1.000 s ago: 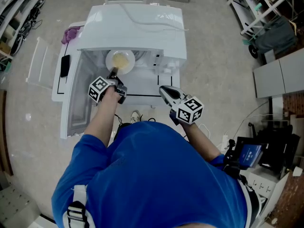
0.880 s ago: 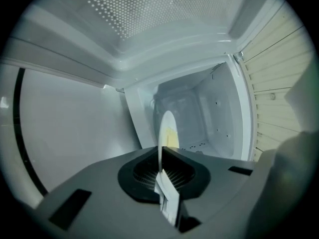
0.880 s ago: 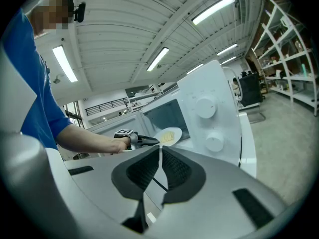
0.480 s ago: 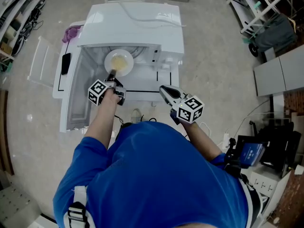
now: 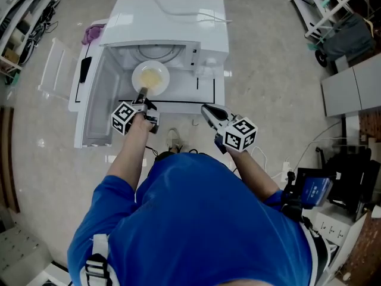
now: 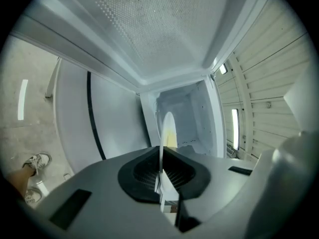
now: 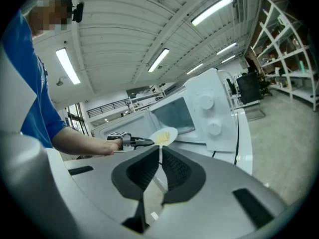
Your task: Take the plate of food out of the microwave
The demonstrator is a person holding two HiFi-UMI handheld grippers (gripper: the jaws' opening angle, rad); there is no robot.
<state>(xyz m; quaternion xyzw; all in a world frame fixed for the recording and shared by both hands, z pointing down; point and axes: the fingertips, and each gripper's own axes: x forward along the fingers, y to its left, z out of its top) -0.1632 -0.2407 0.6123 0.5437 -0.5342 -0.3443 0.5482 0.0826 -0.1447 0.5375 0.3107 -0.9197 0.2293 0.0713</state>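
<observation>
A white plate with yellow food [image 5: 150, 77] hangs at the mouth of the white microwave [image 5: 172, 16], just in front of the cavity. My left gripper [image 5: 143, 95] is shut on the plate's near rim. In the left gripper view the plate [image 6: 168, 131] stands edge-on, pinched between the black pads [image 6: 144, 171]. My right gripper [image 5: 207, 112] hovers to the right of the plate, apart from it, jaws shut on nothing. In the right gripper view I see the plate [image 7: 163, 135] held by the left gripper [image 7: 130, 142] before the microwave [image 7: 204, 108].
The microwave door [image 5: 98, 109] stands open at the left. The glass turntable [image 5: 158, 53] shows inside the cavity. A purple cloth [image 5: 91, 33] and a black object [image 5: 85, 69] lie on the white table [image 5: 208, 94]. Shelving [image 5: 324, 11] stands at the right.
The plate has come out of the cavity toward me, carried by the left gripper. Both grippers have drawn back from the microwave.
</observation>
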